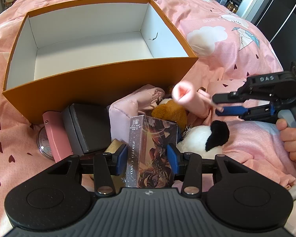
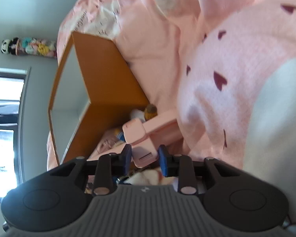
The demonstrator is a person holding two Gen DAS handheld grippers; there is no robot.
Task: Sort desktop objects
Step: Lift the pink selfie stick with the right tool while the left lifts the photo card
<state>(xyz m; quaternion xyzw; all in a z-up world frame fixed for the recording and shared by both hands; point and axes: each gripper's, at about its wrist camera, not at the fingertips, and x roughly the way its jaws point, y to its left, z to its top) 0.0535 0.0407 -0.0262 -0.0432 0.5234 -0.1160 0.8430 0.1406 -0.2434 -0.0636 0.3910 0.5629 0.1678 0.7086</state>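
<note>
An open orange box (image 1: pixel 100 77) with a bare white inside stands on the pink quilt; in the right wrist view the orange box (image 2: pixel 108 75) appears rolled on its side. In front of it lies a pile of small things. My left gripper (image 1: pixel 148 158) is shut on an upright photo card box (image 1: pixel 152 138), with a blue pad on each side. My right gripper (image 1: pixel 219 106) comes in from the right, shut on a pale pink gadget (image 1: pixel 182 94) that hangs blurred above the pile. Up close, the gadget (image 2: pixel 136 134) sits between the right gripper's (image 2: pixel 145 159) pads.
Beside the card box lie a dark grey case (image 1: pixel 86 126), a pink wallet (image 1: pixel 55 136), a round clear disc (image 1: pixel 41 142), a pale pink pouch (image 1: pixel 128 106), a brown plush (image 1: pixel 171 112) and a white-and-black plush (image 1: pixel 203 138). A person's hand (image 1: pixel 292 138) holds the right gripper.
</note>
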